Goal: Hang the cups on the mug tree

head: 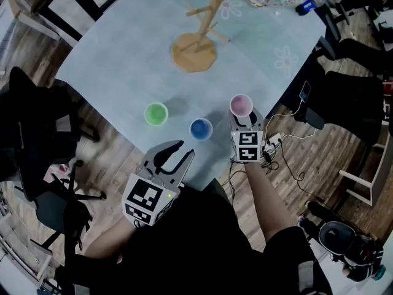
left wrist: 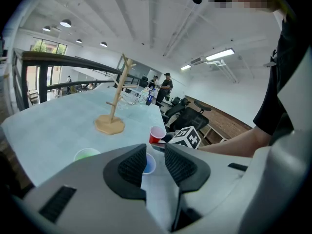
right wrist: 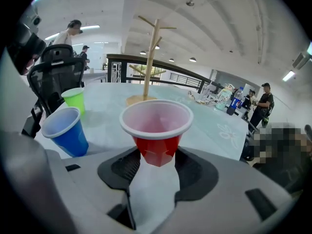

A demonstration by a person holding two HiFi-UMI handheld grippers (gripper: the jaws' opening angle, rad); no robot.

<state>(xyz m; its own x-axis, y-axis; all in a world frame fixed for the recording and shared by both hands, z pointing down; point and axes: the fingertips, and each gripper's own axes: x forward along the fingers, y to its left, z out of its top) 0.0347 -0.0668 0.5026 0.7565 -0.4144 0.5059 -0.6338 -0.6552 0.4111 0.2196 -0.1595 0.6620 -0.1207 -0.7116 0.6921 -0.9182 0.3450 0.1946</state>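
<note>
Right gripper: ribbed black pads pinch creased base of tapered red plastic cup. Left gripper half-open, empty. Blue cup 9 o'clock, branched wooden mug tree 12 o'clock.

Bare pale blue tablecloth lies open up to the wooden mug tree with its jutting side pegs, and clear gaps separate the green plastic cup, blue plastic cup and red plastic cup near the front edge.

Left gripper hovers with fingers parted, empty; right gripper fingers clamp a red cup.
</note>
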